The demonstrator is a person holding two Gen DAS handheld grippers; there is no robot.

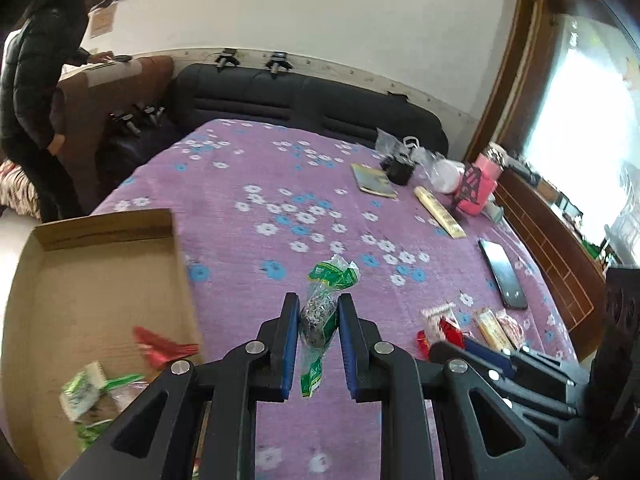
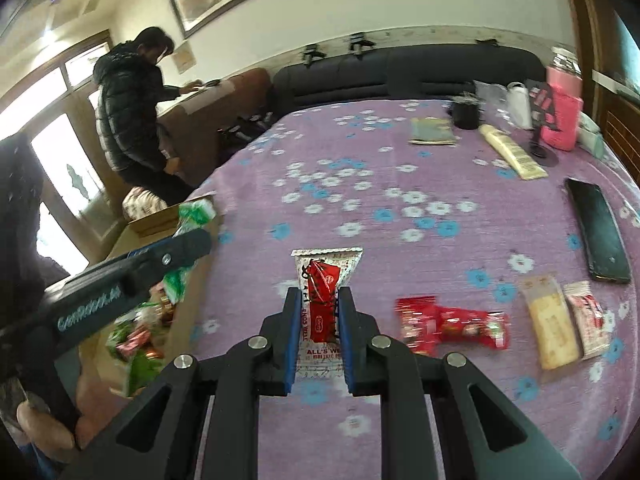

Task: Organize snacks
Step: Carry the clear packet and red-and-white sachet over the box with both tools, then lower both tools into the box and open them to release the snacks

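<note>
Carrying with left claw point(image 1: 319, 320) clamped on green packet point(image 1: 320, 316), right claw point(image 2: 319, 312) clamped on white packet point(image 2: 325, 280), toward cardboard box point(image 1: 100, 280), keeping grips firm until well over its rim.

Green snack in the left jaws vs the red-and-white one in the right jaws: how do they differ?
The green-wrapped snack is a clear wrapper with green print and a dark lumpy filling; the red-and-white packet is flat, printed with text. The green one's top end is crumpled; the red-and-white one's top edge is straight. Shared: each is gripped between blue-padded jaws, left gripper and right gripper, above the purple floral cloth.
</note>
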